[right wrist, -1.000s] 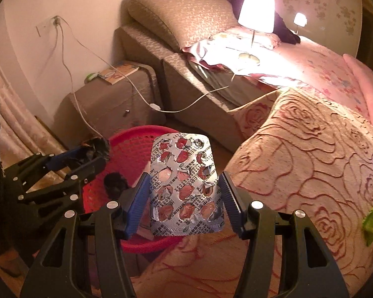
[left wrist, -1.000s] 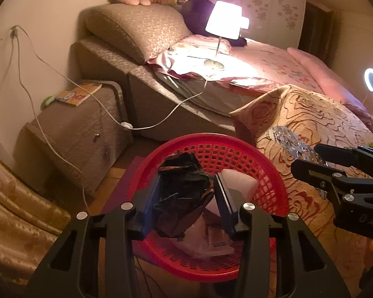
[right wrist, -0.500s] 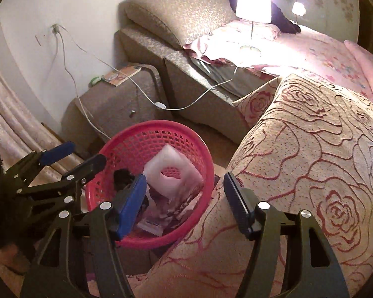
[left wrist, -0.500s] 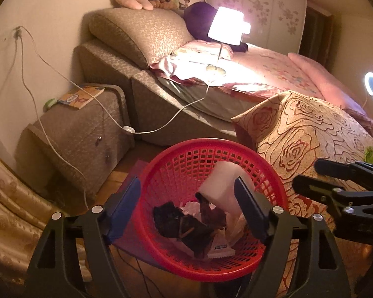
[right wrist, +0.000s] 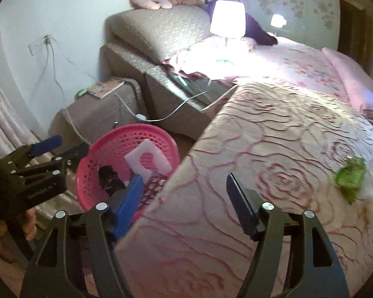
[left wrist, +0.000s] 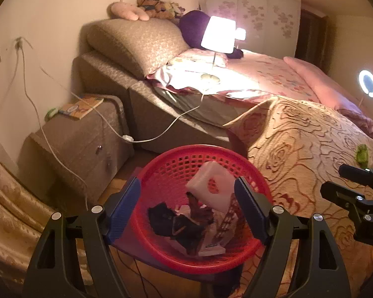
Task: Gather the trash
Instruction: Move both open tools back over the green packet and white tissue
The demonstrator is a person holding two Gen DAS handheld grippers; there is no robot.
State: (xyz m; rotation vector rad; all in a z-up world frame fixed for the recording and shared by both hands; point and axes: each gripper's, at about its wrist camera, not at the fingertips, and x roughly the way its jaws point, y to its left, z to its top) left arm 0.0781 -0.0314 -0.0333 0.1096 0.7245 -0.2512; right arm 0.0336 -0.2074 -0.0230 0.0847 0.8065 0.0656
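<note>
A red mesh basket (left wrist: 176, 164) stands on the floor beside the bed and shows pink in the right wrist view (right wrist: 92, 159). Inside lie a white foam piece (left wrist: 211, 186), a black crumpled wrapper (left wrist: 171, 223) and other scraps. My left gripper (left wrist: 187, 198) hangs open above the basket with nothing between its fingers. My right gripper (right wrist: 184, 191) is over the edge of the rose-patterned bedspread (right wrist: 273, 149), its jaws opening and empty. A green crumpled wrapper (right wrist: 349, 177) lies on the bedspread to the right, next to something white; it also shows as the green wrapper (left wrist: 361, 152).
A brown nightstand (left wrist: 87, 134) with a booklet (left wrist: 84, 106) stands left of the basket. A white cable (left wrist: 161, 134) runs from a lit lamp (left wrist: 217, 37) on the bed to the wall. A curtain (left wrist: 7, 203) hangs at the far left.
The left gripper opened and the black wrapper dropped into the basket. The right gripper let go of the blister pack, now out of sight, and swung right over the bedspread.
</note>
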